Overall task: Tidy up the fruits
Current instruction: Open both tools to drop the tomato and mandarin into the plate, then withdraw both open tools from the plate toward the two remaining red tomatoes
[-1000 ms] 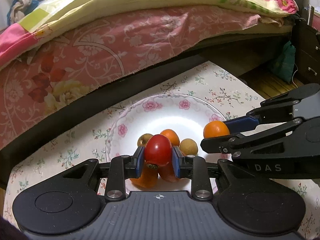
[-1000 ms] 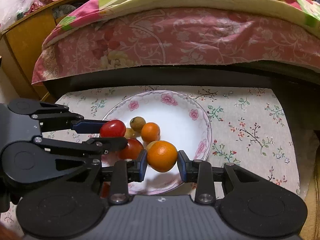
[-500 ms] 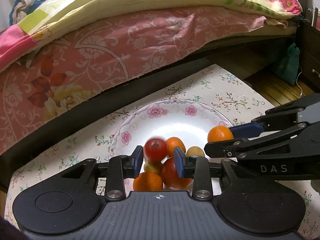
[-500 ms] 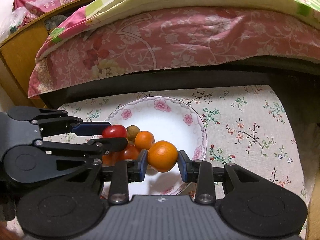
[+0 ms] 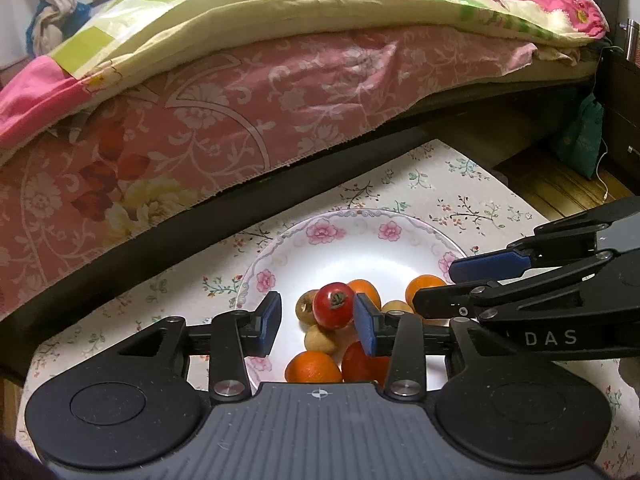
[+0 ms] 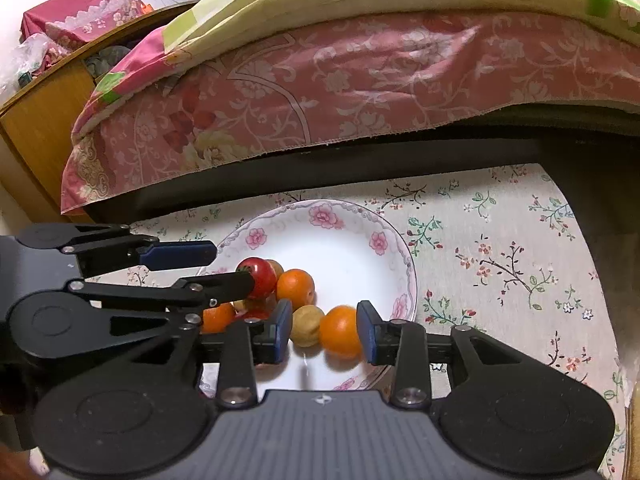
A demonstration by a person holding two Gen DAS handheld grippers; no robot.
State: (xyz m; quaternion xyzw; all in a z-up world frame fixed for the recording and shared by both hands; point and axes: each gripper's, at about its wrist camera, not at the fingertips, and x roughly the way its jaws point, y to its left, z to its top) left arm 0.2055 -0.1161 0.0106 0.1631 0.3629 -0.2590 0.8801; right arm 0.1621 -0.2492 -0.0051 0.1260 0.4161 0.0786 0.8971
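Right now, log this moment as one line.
left claw: opening, tomato released | right claw: opening, orange between | plate: fruit piled

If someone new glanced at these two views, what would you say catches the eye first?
First, the flowered white plate on the floral cloth, with a heap of small fruit at its near side. On top sits a red tomato, between the opening jaws of the left tool, which no longer press it. The right tool, also opening, has an orange between its jaws, blurred. Behind looms a bed with a pink floral sheet.
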